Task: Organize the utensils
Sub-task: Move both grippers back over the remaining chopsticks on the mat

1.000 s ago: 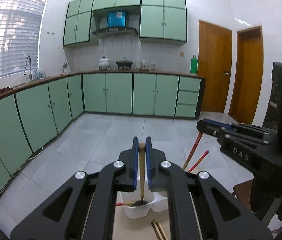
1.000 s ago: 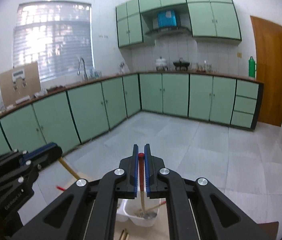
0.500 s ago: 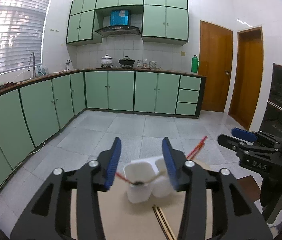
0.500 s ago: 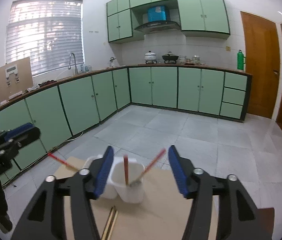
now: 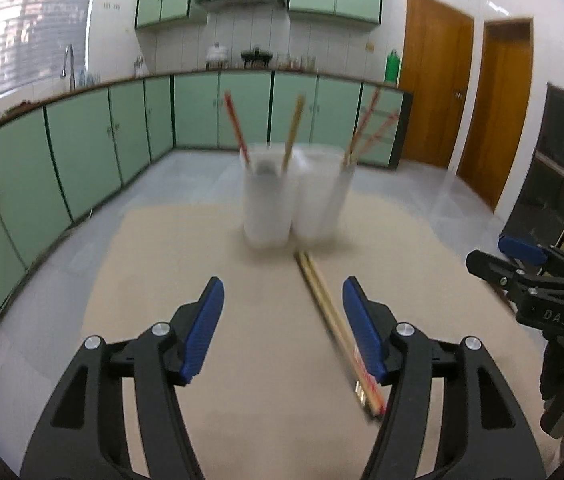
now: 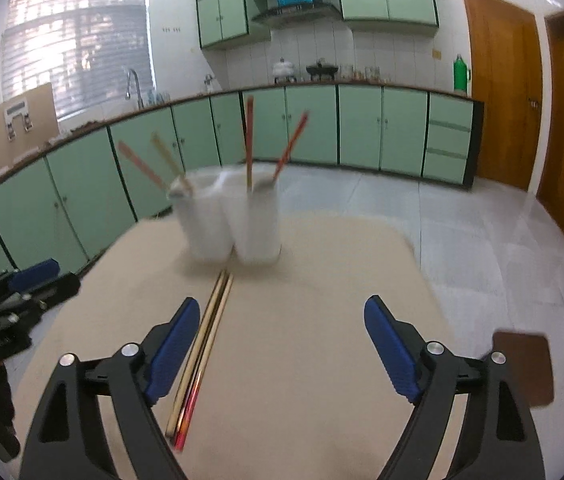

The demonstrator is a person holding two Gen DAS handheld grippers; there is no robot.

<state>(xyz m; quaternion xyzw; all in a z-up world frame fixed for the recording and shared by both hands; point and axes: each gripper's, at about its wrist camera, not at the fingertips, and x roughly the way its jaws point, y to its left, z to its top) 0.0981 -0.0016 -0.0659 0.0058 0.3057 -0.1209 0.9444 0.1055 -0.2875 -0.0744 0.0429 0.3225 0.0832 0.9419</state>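
Two white cups [image 5: 267, 200] [image 6: 255, 220] stand side by side at the far middle of a tan table [image 5: 209, 360], with chopsticks and spoon handles sticking up out of them. A pair of chopsticks [image 5: 334, 320] [image 6: 201, 348] lies flat on the table in front of the cups. My left gripper [image 5: 284, 312] hovers low over the table with its jaws opening and nothing between them; the chopsticks run close by its right finger. My right gripper [image 6: 277, 336] is likewise opening and empty, the chopsticks lying by its left finger. Each gripper shows at the side of the other's view.
Green kitchen cabinets [image 5: 81, 152] line the wall beyond the table, and two wooden doors [image 5: 438, 88] stand at the right. A brown stool seat [image 6: 522, 368] sits by the table's right edge. Bare tabletop lies around the chopsticks.
Both grippers let go of the utensils they held over the cups, opened wide, and dropped back and down toward the table. The cups now stand farther ahead and the flat chopsticks have come into view.
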